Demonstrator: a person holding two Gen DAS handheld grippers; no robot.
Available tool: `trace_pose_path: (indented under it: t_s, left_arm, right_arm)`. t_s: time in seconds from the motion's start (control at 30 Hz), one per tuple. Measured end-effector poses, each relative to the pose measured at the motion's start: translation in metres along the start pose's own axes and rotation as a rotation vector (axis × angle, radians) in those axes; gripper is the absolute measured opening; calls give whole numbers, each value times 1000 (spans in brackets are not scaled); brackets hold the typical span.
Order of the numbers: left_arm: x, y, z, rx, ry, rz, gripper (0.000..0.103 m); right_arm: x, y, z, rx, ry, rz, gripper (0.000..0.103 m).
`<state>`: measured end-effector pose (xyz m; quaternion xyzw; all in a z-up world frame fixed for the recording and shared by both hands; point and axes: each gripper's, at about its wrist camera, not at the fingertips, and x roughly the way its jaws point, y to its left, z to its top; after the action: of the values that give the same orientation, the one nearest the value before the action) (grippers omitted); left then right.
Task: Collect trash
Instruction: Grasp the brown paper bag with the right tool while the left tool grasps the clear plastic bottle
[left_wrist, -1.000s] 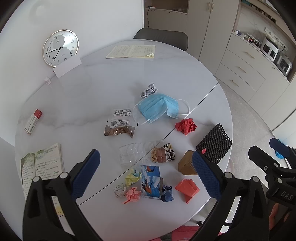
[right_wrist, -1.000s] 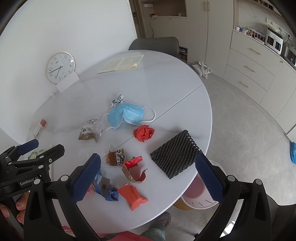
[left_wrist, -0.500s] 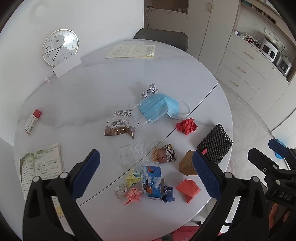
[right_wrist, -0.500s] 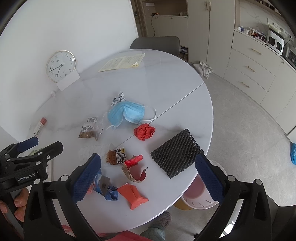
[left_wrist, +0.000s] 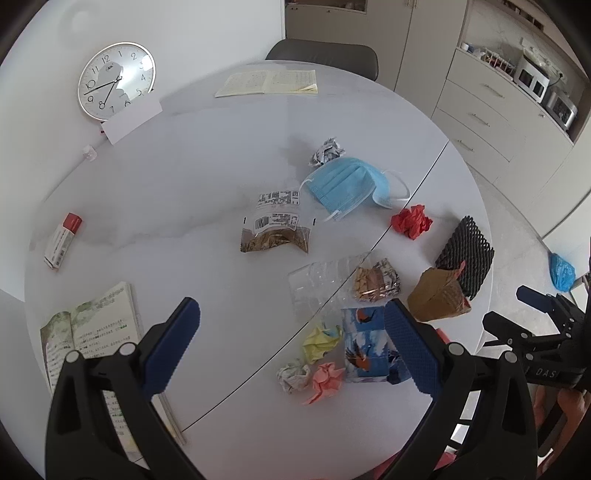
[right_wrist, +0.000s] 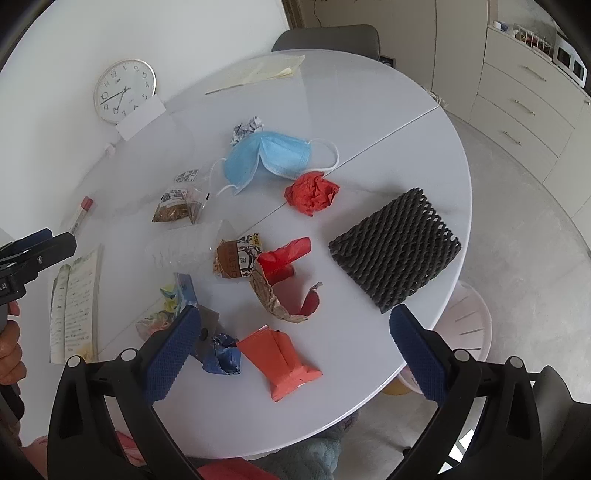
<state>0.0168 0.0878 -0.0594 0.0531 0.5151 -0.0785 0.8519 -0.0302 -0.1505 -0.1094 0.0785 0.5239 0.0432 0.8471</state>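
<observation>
Both grippers — left (left_wrist: 291, 345), right (right_wrist: 293, 345) — gape empty, seemingly lower toward the table (right_wrist: 388, 122) than before.

Scattered flat on the round white table (right_wrist: 406, 122) are listed: a blue pleated face mask (right_wrist: 271, 157), a crumpled red paper ball (right_wrist: 312, 192), a black foam mesh sleeve (right_wrist: 397, 247), a folded orange wrapper (right_wrist: 282, 356), and a torn brown paper strip (right_wrist: 271, 299).
</observation>
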Motion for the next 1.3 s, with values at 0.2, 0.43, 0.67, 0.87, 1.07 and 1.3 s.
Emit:
trace_pose_path:
  t_s: [0.2,0.43,0.67,0.87,1.07,1.3]
  left_arm:
    - [19,7,-7,141,20,-39,95]
    - [54,-6,3,505,16,-115,95]
    - [97,-22,16,792,85,-232,95]
    - [123,-41,23,982,108,-356,95]
    - [143,-58,13,1173,133,-403,80]
    - [156,-57,9,1182,161,-459,64]
  right_arm:
    - [32,18,4,-83,17,-28,90]
    - [75,30,15,-229,161,-52,49]
    - [80,20,21,-131,199,26,9]
    - [41,0,26,88,69,111,9]
    - [4,-18,16,248,-35,143,9]
    - [-11,-25,2,339,-85,178,9]
